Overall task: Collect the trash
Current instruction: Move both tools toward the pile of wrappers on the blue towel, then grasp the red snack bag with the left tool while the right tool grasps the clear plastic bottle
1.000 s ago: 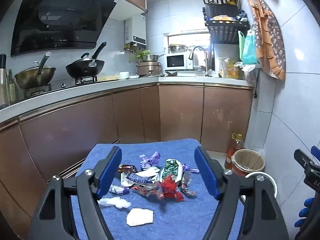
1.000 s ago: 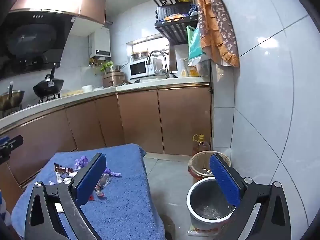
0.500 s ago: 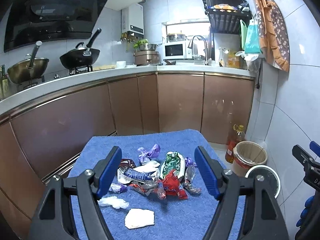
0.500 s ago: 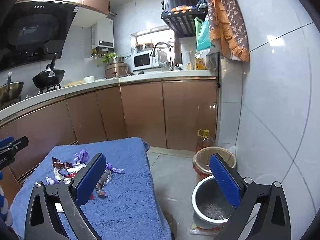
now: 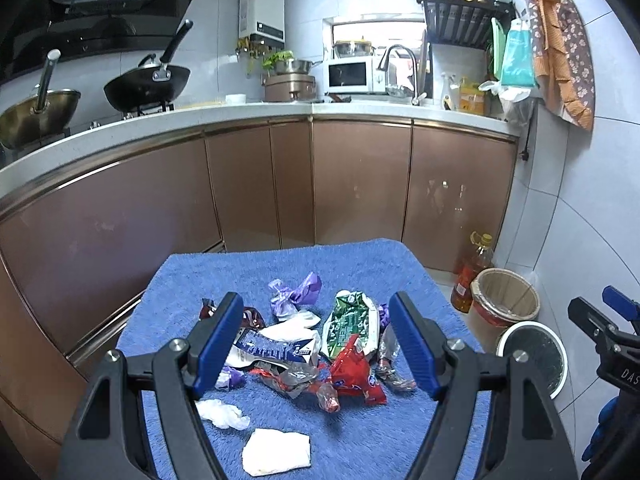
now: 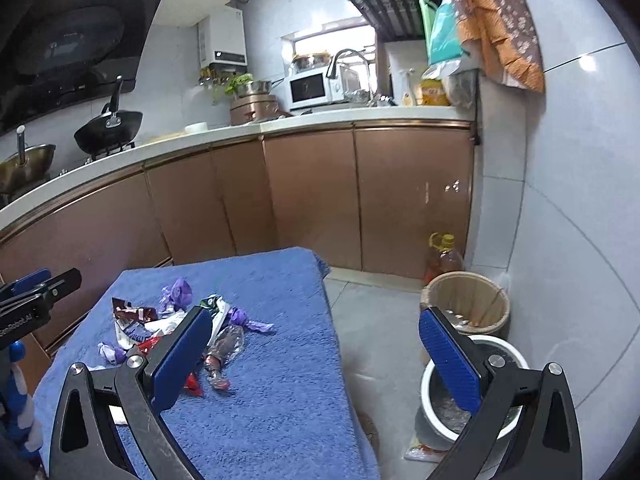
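The left claw (image 5: 316, 340) stands wide open and empty above the heap of wrappers (image 5: 320, 352), its blue pads framing the pile from either side. The right claw (image 6: 316, 354) is likewise spread open and holds nothing, hanging over the right edge of the blue towel (image 6: 272, 420) that covers the bench, one pad over the cloth and the other over the floor bins.

The trash lies bunched in the middle of the towel: a green foil packet (image 5: 350, 326), a red wrapper (image 5: 354, 374), a blue-and-white pouch (image 5: 276, 350), a purple twist (image 5: 296, 292), clear crinkled film (image 5: 298, 378), and nearer the camera two white tissues (image 5: 277, 451). All of it looks very light, thin and limp. Foil and film will likely slip and spring back, so a pinch across a crumpled ridge or twisted end seems safer than on a flat face; the tissues should compress easily. The towel pile may snag in a low grasp.

To the right, well off the bench, stand a white-rimmed bin (image 6: 472, 400) and, just behind it, a wooden bucket (image 6: 466, 300), with an oil bottle (image 6: 442, 254) beyond. The floor between bench and bins is open, though the tiled wall hems in the far side.
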`<state>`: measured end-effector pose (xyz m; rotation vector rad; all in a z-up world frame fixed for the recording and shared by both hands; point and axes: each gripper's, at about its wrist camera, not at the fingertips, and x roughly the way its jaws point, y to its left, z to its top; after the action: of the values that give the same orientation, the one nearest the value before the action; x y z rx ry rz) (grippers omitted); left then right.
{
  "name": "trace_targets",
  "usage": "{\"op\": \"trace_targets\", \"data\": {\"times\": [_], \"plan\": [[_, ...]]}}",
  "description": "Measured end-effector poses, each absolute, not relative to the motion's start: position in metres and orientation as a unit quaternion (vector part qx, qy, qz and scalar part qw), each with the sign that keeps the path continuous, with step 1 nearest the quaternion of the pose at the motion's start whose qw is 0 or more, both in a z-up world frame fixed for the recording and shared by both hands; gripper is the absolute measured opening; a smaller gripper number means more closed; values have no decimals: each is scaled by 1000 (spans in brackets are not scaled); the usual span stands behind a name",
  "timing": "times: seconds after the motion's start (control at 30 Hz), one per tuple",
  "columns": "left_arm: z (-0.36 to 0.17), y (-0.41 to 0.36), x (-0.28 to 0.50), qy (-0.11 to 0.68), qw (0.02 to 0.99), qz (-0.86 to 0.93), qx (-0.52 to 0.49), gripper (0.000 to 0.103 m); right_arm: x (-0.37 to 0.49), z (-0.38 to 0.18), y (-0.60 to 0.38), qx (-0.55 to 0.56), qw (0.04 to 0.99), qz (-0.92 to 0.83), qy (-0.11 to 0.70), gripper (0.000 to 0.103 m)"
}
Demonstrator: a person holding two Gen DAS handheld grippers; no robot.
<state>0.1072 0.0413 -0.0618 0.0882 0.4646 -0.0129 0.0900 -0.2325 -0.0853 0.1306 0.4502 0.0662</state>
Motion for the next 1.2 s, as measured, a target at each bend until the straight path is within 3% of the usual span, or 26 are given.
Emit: {"op": "trace_targets", "data": {"times": [0.4,0.5,0.67,0.87,1.2], "plan": [[-90,72,152,271,961,-5,52,74,141,-109,-201,64,956,98,267,103],[-97,91,160,285,957,-2,55,74,156,-118,-195,69,948,125,285,94],[-113,125,164,321,946,-26,43,74,184,-144,-181,91,921,186,331,68],[-129,133,156,357,924,-136,7,73,210,-177,-156,81,885,242,389,46],[-146,69,167,370,893,-256,10,72,233,-213,-126,66,846,285,445,37]]}}
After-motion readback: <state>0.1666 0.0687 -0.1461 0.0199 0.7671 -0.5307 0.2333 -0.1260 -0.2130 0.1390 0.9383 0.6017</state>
